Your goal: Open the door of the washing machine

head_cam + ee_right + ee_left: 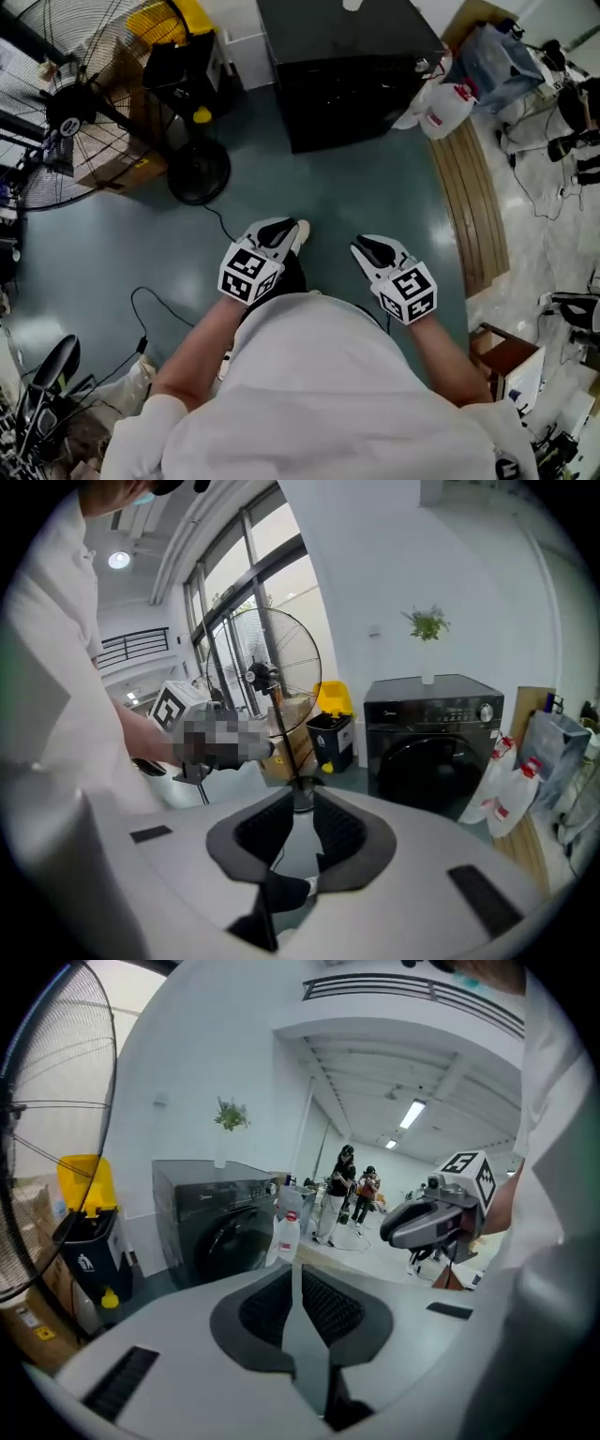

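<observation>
The dark washing machine (pixel 347 84) stands against the far wall, its round door (pixel 441 771) closed; it also shows in the left gripper view (pixel 220 1227). I hold both grippers close to my body, well short of the machine. My left gripper (pixel 298 228) is shut with nothing in it, its pads almost touching (pixel 293 1274). My right gripper (pixel 358 246) points toward the machine, jaws together and empty (pixel 302 799). Each gripper appears in the other's view: the right gripper (pixel 427 1222) and the left gripper (pixel 216 738).
A big standing fan (pixel 66 112) with a round base (pixel 199 171) is at the left, beside a black bin with a yellow lid (pixel 183 47). White jugs (pixel 445 111) and a wooden board (pixel 473 197) lie right of the machine. A cable (pixel 159 309) runs over the floor.
</observation>
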Demonstrator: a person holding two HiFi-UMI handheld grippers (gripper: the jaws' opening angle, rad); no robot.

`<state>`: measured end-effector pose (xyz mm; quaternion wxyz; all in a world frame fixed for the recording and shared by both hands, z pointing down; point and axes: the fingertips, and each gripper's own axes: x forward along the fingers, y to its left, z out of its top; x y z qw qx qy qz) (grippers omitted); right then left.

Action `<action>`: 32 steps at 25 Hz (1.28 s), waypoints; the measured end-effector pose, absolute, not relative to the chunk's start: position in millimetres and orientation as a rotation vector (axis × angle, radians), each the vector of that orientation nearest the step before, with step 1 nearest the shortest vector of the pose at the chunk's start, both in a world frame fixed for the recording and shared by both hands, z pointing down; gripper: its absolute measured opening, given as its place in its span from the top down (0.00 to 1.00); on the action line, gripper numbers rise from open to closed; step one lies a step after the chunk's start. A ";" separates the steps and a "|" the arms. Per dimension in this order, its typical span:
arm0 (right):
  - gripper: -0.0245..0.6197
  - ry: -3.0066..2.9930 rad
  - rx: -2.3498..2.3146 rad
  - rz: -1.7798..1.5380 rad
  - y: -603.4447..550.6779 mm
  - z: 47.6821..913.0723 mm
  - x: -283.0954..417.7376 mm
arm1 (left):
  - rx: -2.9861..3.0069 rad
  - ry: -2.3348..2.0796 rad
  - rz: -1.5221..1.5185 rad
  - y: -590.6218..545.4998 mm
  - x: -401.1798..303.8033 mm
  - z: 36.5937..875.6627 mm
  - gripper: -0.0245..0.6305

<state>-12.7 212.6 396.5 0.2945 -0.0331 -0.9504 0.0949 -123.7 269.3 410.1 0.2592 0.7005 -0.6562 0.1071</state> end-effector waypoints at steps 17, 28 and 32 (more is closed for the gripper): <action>0.82 -2.340 0.451 0.459 114.8 410.6 -53.6 | 1.955 -1.548 0.503 57.9 -312.8 555.2 0.84; 0.83 -2.174 0.558 0.542 99.3 435.3 -36.3 | 1.897 -1.497 0.638 -32.7 -356.8 651.4 0.79; 0.84 -2.144 0.583 0.567 94.5 441.3 -35.0 | 1.894 -1.480 0.682 -52.0 -364.3 673.3 0.78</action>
